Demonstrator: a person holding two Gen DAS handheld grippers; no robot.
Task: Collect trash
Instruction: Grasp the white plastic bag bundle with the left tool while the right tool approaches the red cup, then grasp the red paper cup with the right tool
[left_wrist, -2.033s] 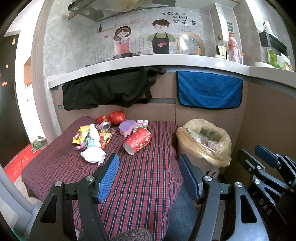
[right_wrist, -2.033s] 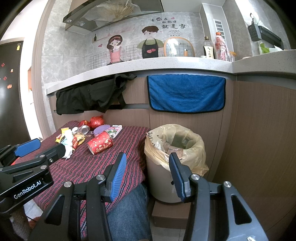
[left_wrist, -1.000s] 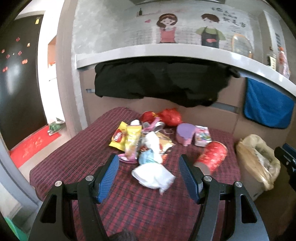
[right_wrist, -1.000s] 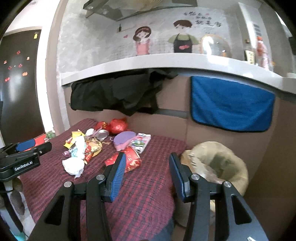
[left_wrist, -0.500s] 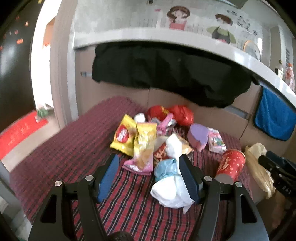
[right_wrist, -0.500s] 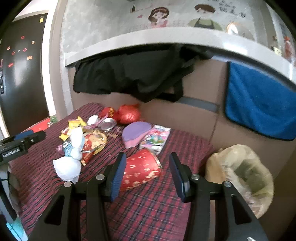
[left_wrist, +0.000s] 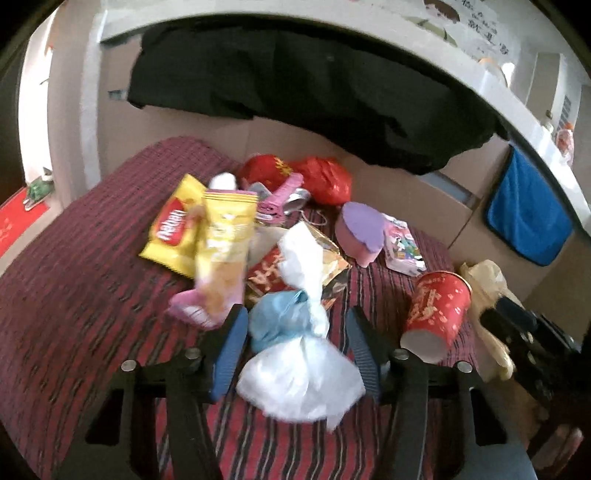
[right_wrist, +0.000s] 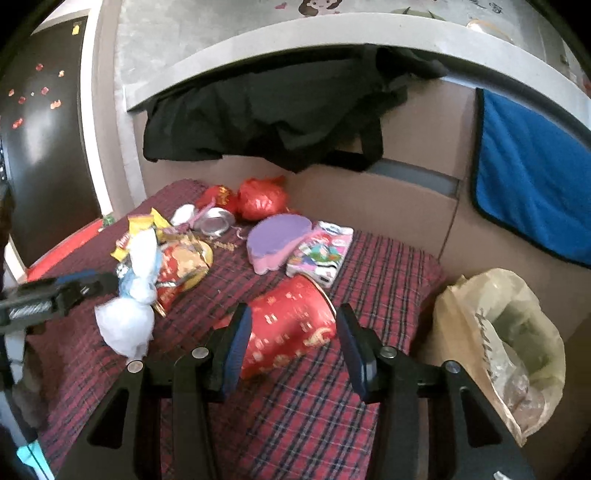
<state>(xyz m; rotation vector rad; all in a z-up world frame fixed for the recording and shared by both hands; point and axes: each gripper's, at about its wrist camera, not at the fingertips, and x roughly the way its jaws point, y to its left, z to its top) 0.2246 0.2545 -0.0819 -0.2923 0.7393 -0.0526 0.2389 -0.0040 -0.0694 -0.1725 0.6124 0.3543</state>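
A tied white and blue plastic bag (left_wrist: 295, 373) lies on the red plaid tablecloth (left_wrist: 74, 280). It sits between the fingers of my left gripper (left_wrist: 295, 350), whose jaws are closing; the pads stand close beside the bag without squeezing it. A red paper cup (right_wrist: 291, 325) lies on its side between the fingers of my right gripper (right_wrist: 295, 347), whose pads are near its sides and do not visibly press it. The same cup (left_wrist: 436, 314) shows in the left wrist view, with the right gripper (left_wrist: 524, 332) dark behind it. The left gripper (right_wrist: 55, 295) reaches the bag (right_wrist: 129, 314) from the left.
Yellow snack packets (left_wrist: 173, 229), red bags (left_wrist: 325, 177), a purple box (right_wrist: 277, 240) and a colourful packet (right_wrist: 321, 251) litter the cloth. A bin lined with a yellowish bag (right_wrist: 509, 332) stands right of the table. A black garment (right_wrist: 277, 110) and a blue towel (right_wrist: 532, 184) hang behind.
Both grippers came forward and down toward the table. The white and blue bag now lies between the left fingers, which stand narrower. The red cup now lies between the right fingers.
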